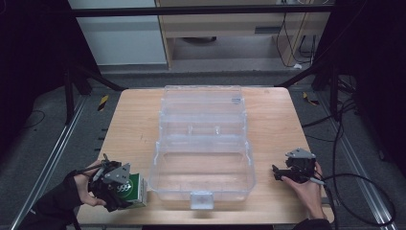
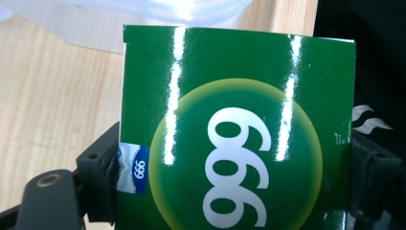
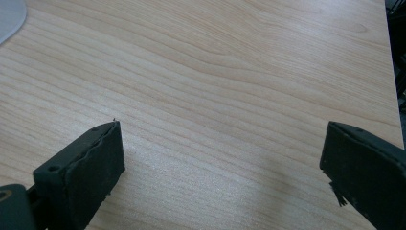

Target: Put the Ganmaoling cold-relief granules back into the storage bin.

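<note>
Here the left gripper (image 1: 125, 191) clamps a green box (image 1: 132, 189) at the near left corner of the bench (image 1: 273, 120).

Nearest the person, in the left gripper view, the two black jaws press on the opposite sides of the green box (image 2: 239, 134); its glossy face carries a yellow-ringed circle with white "999" lettering and a small blue label at one edge. In the high view the box sits in the left hand's gripper just beside the near left corner of a clear plastic case (image 1: 203, 167), though whether they touch cannot be told. Over at the near right, the right gripper (image 1: 277, 173) is held low above bare wood, well apart from the case; in the right gripper view its jaws stand wide with nothing between them. Farther back, the case's open lid (image 1: 202, 103) stretches toward the far edge of the bench.
</note>
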Available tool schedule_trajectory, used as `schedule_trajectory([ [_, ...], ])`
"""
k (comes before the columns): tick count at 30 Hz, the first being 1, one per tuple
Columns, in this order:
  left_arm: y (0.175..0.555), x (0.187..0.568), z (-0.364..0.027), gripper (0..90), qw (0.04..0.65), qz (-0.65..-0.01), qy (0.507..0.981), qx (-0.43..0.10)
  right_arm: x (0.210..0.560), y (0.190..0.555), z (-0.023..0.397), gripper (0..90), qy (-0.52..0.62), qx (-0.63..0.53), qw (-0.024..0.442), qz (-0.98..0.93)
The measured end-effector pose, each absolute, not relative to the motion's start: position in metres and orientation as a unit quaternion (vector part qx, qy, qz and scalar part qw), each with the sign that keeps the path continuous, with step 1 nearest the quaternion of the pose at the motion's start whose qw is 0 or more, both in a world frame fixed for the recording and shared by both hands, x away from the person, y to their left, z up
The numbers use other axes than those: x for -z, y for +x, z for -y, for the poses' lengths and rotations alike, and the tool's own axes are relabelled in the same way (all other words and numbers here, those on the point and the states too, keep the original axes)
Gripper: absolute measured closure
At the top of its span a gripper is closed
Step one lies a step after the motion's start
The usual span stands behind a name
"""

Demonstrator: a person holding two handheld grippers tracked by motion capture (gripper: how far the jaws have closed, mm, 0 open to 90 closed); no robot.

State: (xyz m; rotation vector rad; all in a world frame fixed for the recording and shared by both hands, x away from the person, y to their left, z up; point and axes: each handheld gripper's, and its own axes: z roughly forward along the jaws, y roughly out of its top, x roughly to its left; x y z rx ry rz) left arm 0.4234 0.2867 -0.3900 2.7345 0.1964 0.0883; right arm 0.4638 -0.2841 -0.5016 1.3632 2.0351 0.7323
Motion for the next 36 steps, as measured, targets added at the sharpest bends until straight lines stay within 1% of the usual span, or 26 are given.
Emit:
schedule_trajectory([
  [20, 0.425, 0.322, -0.287, 14.7, 0.212, -0.065, 0.972, -0.075, 0.502, 0.464, 0.284, 1.6, 0.509, -0.27, 0.289, -0.765],
  [36, 0.439, 0.308, -0.264, 14.8, 0.215, -0.056, 0.972, -0.078, 0.503, 0.464, 0.284, 1.5, 0.508, -0.268, 0.288, -0.766],
])
